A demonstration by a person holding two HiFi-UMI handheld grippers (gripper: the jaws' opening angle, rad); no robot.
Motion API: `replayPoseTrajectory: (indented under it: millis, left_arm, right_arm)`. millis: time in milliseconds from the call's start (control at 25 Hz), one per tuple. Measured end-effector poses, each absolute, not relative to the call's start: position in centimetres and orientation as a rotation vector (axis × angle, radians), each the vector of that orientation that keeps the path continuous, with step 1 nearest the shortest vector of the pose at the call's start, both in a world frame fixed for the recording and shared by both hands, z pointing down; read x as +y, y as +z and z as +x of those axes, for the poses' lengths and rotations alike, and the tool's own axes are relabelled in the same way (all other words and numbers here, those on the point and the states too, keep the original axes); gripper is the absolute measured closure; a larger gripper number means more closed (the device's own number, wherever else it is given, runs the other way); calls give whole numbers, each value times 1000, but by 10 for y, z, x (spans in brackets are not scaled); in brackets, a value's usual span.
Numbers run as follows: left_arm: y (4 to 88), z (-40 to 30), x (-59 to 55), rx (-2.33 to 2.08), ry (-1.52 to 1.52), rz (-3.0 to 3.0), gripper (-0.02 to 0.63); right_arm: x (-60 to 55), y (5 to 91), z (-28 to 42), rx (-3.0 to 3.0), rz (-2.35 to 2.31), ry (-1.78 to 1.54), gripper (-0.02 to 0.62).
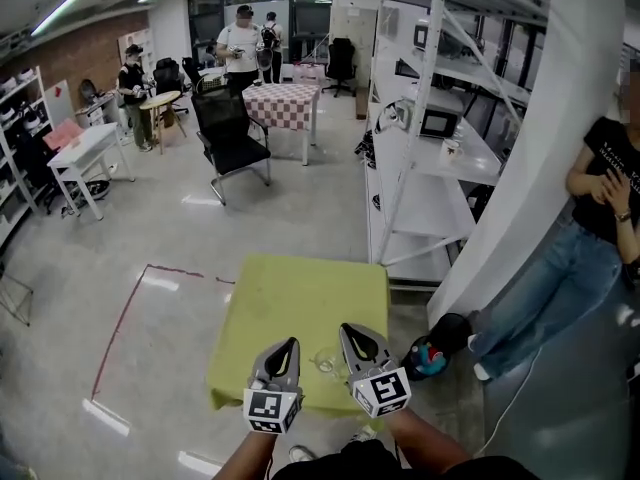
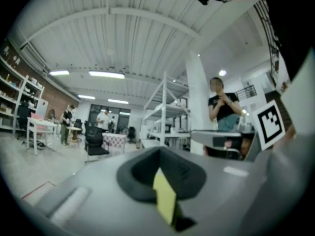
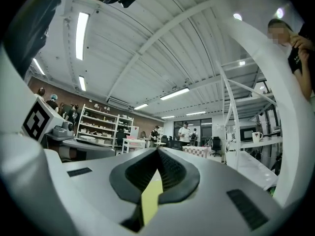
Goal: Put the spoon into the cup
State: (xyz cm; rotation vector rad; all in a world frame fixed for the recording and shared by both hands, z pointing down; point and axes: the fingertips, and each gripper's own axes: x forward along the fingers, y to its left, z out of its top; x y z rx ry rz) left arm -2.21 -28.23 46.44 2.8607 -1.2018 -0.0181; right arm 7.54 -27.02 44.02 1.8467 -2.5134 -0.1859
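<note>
A small clear glass cup (image 1: 325,364) stands on the yellow-green table (image 1: 300,298) near its front edge, seen only in the head view. I cannot make out the spoon in any view. My left gripper (image 1: 287,346) hovers just left of the cup and my right gripper (image 1: 352,330) just right of it, both raised and pointing away from me. In the left gripper view the left gripper (image 2: 160,151) has its jaws met at the tips with nothing between them. The right gripper (image 3: 157,151) looks the same in its own view. Both cameras look out over the room, not at the table.
A person in a black shirt and jeans (image 1: 560,268) stands at the right beside a white pillar (image 1: 530,168). White shelving (image 1: 420,148) stands behind the table. A black chair (image 1: 232,138) and a checkered table (image 1: 282,98) stand farther back. Red tape (image 1: 120,328) marks the floor at left.
</note>
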Motion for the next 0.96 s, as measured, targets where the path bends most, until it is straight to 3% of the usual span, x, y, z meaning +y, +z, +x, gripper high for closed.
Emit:
replayPoseTrajectory:
  millis: [960]
  left_arm:
    - [456, -28, -273, -1208, -67, 2874, 600]
  right_arm:
    - [-263, 451, 79, -2491, 1888, -102, 589]
